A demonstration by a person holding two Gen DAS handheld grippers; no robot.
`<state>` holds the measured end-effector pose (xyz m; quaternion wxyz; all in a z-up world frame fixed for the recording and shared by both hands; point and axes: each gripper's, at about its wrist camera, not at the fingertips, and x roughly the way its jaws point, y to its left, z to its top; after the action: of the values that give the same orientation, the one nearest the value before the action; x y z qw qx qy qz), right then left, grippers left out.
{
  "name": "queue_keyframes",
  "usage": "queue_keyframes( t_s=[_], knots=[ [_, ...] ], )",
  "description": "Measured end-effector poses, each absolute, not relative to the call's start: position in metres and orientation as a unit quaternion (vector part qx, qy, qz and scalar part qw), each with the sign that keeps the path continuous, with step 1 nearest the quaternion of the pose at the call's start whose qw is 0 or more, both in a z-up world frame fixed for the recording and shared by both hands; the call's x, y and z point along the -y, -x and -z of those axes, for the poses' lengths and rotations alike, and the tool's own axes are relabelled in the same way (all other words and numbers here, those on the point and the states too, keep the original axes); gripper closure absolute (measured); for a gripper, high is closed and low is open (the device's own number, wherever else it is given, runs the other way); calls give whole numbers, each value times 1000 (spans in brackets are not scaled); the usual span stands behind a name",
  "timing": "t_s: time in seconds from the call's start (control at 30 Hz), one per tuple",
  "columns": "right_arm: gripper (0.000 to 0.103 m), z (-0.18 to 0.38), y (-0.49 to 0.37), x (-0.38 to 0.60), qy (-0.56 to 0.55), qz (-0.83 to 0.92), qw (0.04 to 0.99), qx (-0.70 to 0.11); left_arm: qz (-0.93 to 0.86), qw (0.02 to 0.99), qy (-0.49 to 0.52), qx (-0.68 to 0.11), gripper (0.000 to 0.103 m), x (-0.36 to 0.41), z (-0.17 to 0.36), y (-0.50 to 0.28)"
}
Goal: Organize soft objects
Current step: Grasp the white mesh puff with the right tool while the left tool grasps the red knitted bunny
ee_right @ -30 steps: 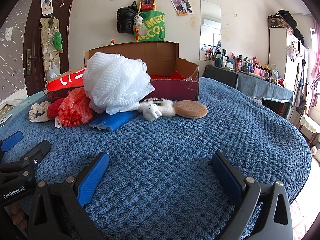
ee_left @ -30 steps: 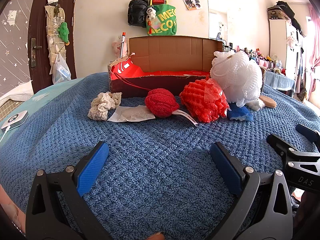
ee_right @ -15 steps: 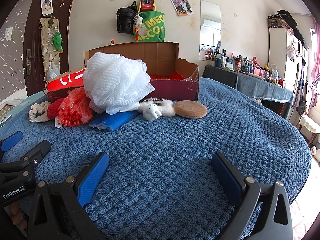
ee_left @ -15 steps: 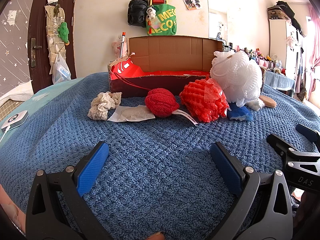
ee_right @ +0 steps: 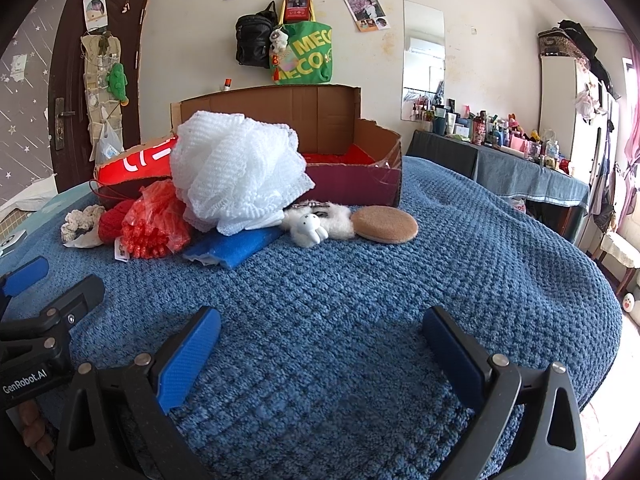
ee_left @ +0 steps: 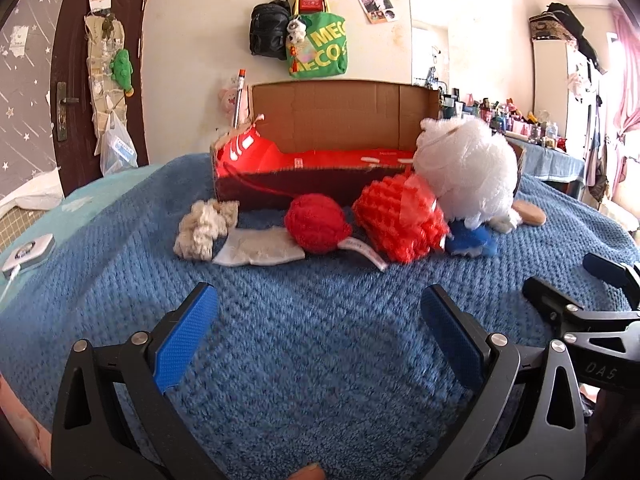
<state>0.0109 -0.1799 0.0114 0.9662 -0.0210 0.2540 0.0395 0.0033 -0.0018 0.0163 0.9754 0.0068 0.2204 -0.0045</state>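
Note:
Soft things lie in a row before an open cardboard box (ee_left: 344, 120) (ee_right: 376, 148) on the blue blanket: a cream scrunchie (ee_left: 202, 226), a flat white cloth (ee_left: 258, 247), a red knitted ball (ee_left: 318, 223), a red mesh sponge (ee_left: 400, 216) (ee_right: 154, 222), a big white bath pouf (ee_left: 466, 170) (ee_right: 236, 172), a blue sponge (ee_right: 236, 246), a white plush toy (ee_right: 308, 228) and a tan round pad (ee_right: 384, 224). My left gripper (ee_left: 318, 320) stands open, well short of the red ball. Nothing lies between the fingers of my right gripper (ee_right: 322, 338), which is open short of the pad.
The blue knitted blanket (ee_right: 460, 280) covers the bed and drops off at the right. Bags (ee_left: 296, 36) hang on the wall behind the box. A dark door (ee_left: 80, 80) stands at left. A cluttered dresser (ee_right: 516, 148) runs along the right. A small white device (ee_left: 28, 250) lies far left.
The left gripper has shifted slightly, and its view is a little blurred. The right gripper and all the objects stay where they were.

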Motion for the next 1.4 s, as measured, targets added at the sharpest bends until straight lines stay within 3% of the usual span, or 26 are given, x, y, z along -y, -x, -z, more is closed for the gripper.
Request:
queue_keyframes(
  t_s=[0.77, 1.2, 1.4],
  knots=[
    [0, -67, -57, 169, 2, -97, 967, -236, 40, 971, -6, -234, 0, -20, -66, -48],
    [0, -75, -112, 174, -39, -200, 934, -294, 107, 943, -59, -310, 0, -19, -58, -87],
    [0, -70, -123, 171, -45, -233, 919, -313, 108, 936, -47, -331, 5, -26, -56, -101]
  ],
)
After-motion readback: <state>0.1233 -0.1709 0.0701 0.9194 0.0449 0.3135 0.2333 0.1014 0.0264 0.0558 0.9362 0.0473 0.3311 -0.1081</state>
